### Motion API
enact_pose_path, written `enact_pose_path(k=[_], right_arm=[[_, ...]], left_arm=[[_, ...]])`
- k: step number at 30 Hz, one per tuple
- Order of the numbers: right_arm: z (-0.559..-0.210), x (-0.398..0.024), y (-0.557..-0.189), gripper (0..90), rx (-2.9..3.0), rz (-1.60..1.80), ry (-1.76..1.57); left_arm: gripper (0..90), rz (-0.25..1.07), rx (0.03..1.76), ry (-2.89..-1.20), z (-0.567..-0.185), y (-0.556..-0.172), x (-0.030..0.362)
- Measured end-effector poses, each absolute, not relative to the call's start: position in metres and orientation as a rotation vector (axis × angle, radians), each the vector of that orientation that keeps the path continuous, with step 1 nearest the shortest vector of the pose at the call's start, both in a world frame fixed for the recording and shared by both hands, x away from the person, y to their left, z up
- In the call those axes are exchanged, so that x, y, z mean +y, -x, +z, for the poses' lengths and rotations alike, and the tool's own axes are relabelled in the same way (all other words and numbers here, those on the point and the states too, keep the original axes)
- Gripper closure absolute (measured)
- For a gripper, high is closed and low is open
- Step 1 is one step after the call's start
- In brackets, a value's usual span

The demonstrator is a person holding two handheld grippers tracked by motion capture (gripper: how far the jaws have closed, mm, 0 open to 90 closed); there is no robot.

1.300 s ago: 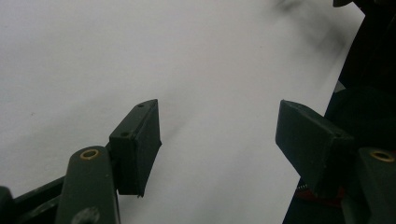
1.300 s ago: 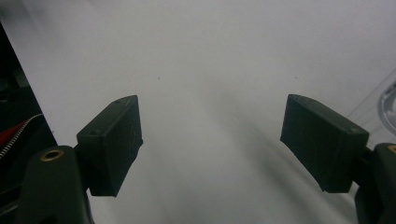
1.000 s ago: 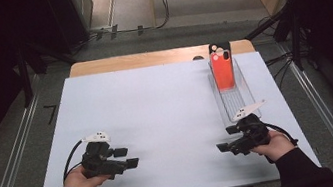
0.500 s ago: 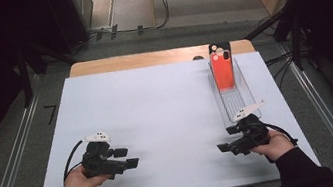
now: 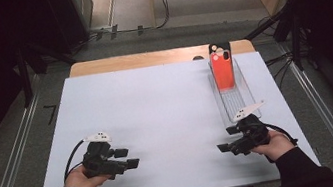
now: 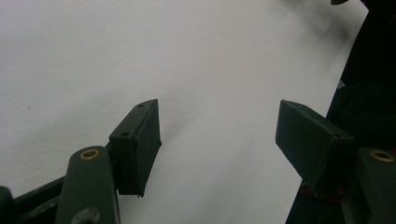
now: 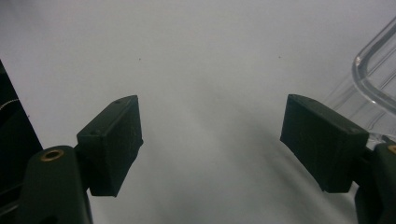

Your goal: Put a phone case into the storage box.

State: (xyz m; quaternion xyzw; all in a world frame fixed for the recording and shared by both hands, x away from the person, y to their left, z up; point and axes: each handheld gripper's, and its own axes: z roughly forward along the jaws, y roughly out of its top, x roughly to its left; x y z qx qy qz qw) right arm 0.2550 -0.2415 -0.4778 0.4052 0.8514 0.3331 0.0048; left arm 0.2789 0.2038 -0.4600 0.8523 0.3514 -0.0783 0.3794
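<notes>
On the white table top (image 5: 158, 115) both hands rest near the front edge. My left gripper (image 5: 132, 163) lies at the front left, jaws pointing toward the middle; in the left gripper view (image 6: 217, 135) its jaws stand open over bare white surface. At the front right, my right gripper (image 5: 224, 148) points left, open with nothing between the jaws (image 7: 212, 140). A clear plastic tray (image 5: 234, 102) runs back from the right gripper, and a red-orange phone case (image 5: 223, 71) stands at its far end. The tray's rim (image 7: 373, 88) is at the right gripper view's edge.
A black holder (image 5: 219, 48) rises behind the case. A wooden strip (image 5: 139, 60) borders the table's far edge. Metal rails (image 5: 9, 169) run along the floor on both sides, with cables (image 5: 276, 61) at the right. The table's front edge (image 6: 327, 93) drops to dark floor.
</notes>
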Motion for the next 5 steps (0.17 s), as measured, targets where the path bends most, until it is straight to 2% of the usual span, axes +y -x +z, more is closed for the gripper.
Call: enact_pose_path(k=[5], right_arm=[[-0.4792, -0.2434, -0.2556, 18.9, 2.654, 1.02, -1.269]], left_arm=[[30.6, -0.201, 0.894, -2.182, -0.4601, -0.2792, 0.2036]])
